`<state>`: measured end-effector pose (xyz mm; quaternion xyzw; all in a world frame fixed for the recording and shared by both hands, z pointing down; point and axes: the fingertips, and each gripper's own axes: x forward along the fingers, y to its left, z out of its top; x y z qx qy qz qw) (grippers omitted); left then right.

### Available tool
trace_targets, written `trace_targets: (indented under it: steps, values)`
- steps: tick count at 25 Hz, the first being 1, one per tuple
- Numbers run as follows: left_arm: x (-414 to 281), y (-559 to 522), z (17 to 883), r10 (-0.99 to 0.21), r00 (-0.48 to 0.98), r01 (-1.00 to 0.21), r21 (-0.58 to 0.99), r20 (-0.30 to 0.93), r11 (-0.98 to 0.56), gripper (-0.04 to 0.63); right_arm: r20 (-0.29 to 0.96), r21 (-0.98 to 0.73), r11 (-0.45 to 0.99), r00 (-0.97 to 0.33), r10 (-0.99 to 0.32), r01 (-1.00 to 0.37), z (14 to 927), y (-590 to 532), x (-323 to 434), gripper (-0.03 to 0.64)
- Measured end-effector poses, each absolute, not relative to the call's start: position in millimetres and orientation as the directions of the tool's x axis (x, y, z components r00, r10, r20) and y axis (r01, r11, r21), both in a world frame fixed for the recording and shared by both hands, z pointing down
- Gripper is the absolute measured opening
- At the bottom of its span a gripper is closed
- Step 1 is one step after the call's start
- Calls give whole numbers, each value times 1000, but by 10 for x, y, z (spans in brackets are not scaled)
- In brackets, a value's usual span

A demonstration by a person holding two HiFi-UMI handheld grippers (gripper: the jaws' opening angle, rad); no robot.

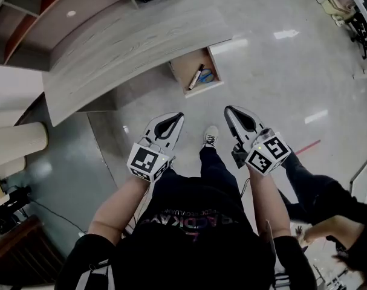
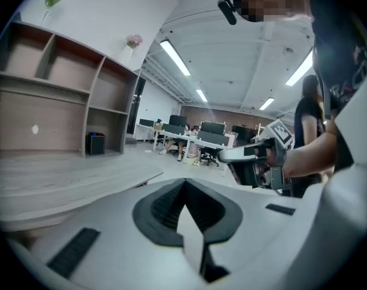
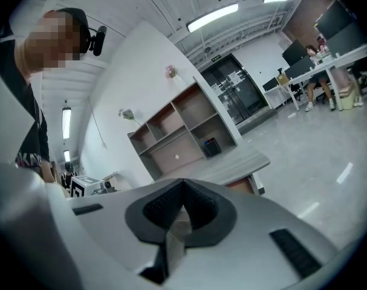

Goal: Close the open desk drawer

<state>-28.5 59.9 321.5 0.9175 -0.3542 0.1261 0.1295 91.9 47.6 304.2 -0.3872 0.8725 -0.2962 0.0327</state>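
The open drawer (image 1: 196, 71) sticks out from under the light wooden desk (image 1: 129, 47); a marker and a blue item lie inside it. In the right gripper view its brown side (image 3: 243, 185) shows below the desk top (image 3: 228, 163). Both grippers hover over the floor, short of the drawer and apart from it. My left gripper (image 1: 179, 115) is shut with nothing in it, its jaws (image 2: 184, 185) meeting in a point. My right gripper (image 1: 227, 109) is likewise shut and empty, jaws closed (image 3: 183, 185). Each gripper shows in the other's view: the right gripper (image 2: 256, 156) and the left gripper's cube (image 3: 80, 187).
A wooden shelf unit (image 2: 62, 107) stands behind the desk. My own leg and shoe (image 1: 211, 136) are on the glossy floor between the grippers. Another person (image 1: 328, 210) is at the lower right. Office desks with seated people (image 2: 183, 139) are far off.
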Motion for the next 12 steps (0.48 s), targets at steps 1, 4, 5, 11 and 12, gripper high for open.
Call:
trace_targets:
  steps: [1,4,5,11,12]
  values:
    - [-277,557,3237,-633,703,-695,124,325,-708,11,182,-533,528,-700,-691,-660,3089,427,964,17]
    - [-257,457,3313,-672,658,-731,73,340,-679,11,202,-495,563,-717,-667,-662,3192,276,1056,17]
    - [-253,435,3344,-684,641,-743,58,349,-667,11,207,-481,578,-727,-655,-659,3227,230,1078,17]
    - [-234,330,3601,-744,537,-815,16,397,-580,11,236,-423,652,-771,-591,-629,3513,-44,1218,18]
    - [-227,333,3642,-749,527,-822,20,402,-569,11,246,-411,663,-776,-581,-626,3574,-69,1227,20]
